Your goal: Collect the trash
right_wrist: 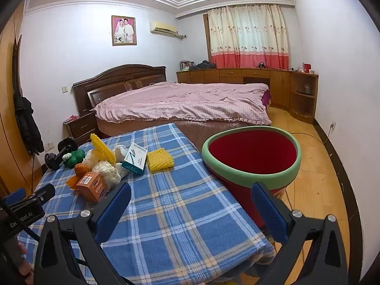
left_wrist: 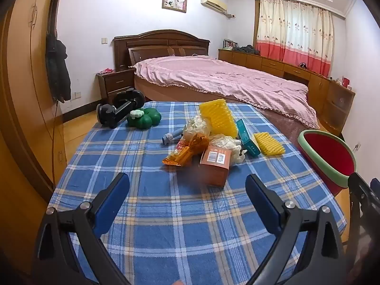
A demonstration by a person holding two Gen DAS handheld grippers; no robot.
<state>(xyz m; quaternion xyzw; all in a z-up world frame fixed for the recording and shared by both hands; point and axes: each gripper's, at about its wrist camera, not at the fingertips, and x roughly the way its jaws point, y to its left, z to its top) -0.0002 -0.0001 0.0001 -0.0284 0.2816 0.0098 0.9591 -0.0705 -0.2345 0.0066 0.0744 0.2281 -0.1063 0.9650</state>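
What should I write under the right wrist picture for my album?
Open right tongs hover over the blue plaid table, between the trash pile and the red bin.

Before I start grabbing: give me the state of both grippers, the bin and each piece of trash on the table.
left gripper: open, empty.
right gripper: open, empty.
red bin: upright beside the table, looks empty.
orange box: closed, nearest the left gripper.
teal box: closed, lying flat.
small yellow foam net: lying apart from the pile.
large yellow foam net: propped on the pile.
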